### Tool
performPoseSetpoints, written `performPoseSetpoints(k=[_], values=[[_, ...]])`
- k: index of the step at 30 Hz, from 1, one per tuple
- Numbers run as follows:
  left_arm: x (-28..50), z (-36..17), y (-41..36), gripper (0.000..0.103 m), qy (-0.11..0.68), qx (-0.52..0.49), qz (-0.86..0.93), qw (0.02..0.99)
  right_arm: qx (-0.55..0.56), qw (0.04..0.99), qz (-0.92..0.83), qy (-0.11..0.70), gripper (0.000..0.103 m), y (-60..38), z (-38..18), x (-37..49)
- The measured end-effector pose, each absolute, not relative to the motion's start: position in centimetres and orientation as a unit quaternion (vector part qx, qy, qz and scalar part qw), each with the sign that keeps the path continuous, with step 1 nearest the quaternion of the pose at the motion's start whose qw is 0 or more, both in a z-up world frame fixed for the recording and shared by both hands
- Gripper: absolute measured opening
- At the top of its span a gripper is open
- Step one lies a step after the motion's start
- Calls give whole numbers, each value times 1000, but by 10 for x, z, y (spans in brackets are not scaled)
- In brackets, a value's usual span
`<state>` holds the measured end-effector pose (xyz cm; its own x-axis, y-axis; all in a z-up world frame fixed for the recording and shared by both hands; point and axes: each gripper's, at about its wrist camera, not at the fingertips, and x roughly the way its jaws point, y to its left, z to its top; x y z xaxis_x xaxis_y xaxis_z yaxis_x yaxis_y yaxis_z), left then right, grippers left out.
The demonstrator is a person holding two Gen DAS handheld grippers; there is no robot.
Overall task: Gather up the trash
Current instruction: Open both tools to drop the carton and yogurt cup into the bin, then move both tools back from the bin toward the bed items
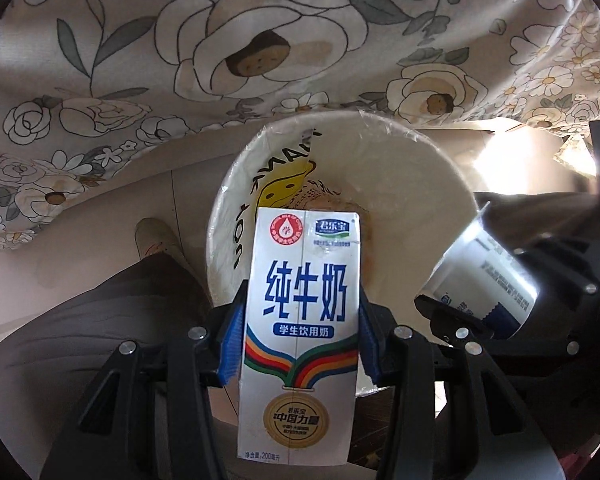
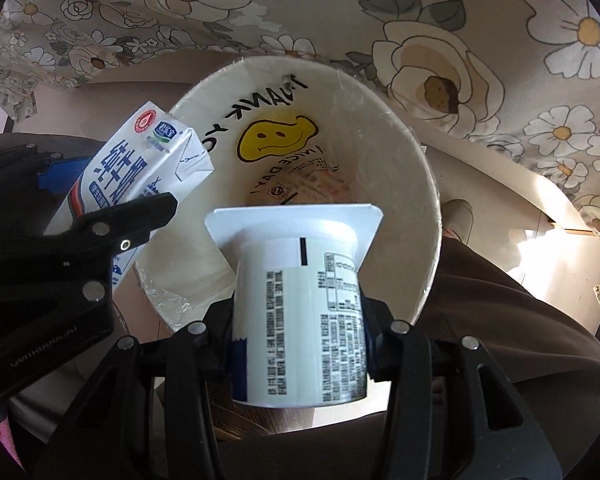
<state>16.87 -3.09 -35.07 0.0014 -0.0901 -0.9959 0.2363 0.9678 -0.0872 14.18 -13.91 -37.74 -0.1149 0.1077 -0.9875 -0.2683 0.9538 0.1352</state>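
Note:
My left gripper is shut on a white milk carton with blue Chinese characters, held over the mouth of a round white bin lined with a smiley-face plastic bag. My right gripper is shut on a white yogurt cup, its rim pointing into the same bin. In the right wrist view the milk carton and the left gripper show at the left, at the bin's rim. In the left wrist view the yogurt cup shows at the right, beside the bin's rim.
A floral cloth hangs behind and above the bin. The person's dark trouser leg and shoe are on the pale floor at the left. Some paper scraps lie at the bin's bottom.

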Motion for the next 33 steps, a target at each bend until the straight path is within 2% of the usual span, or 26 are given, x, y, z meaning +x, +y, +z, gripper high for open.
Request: performPoseSetpoints(k=[5,7,8,9,15,22,30,33], values=[[174,-364,-30,50,707,29,-108,698,-61,657,126,740,48,-140,-394,151],[175,-367,-29,58,711,20,-108,695,-65,657,120,741,49,-140,-400,153],[175,-367,-30,71,711,20,-102,696,-64,654,120,744,50,-138,-403,153],[175,-366,-30,75,708,20,-98,699,-63,653,118,746,54,-138,-404,153],[170,-346,-31,76,688,38,-95,719,-70,672,117,728,56,-137,-387,151],[154,-267,-27,76,615,60,-93,781,-50,725,138,673,56,-148,-304,137],[121,-166,-31,84,524,85,-105,841,-48,791,153,591,56,-162,-193,103],[106,-139,-28,85,502,87,-116,853,-45,820,153,550,63,-169,-149,88]])
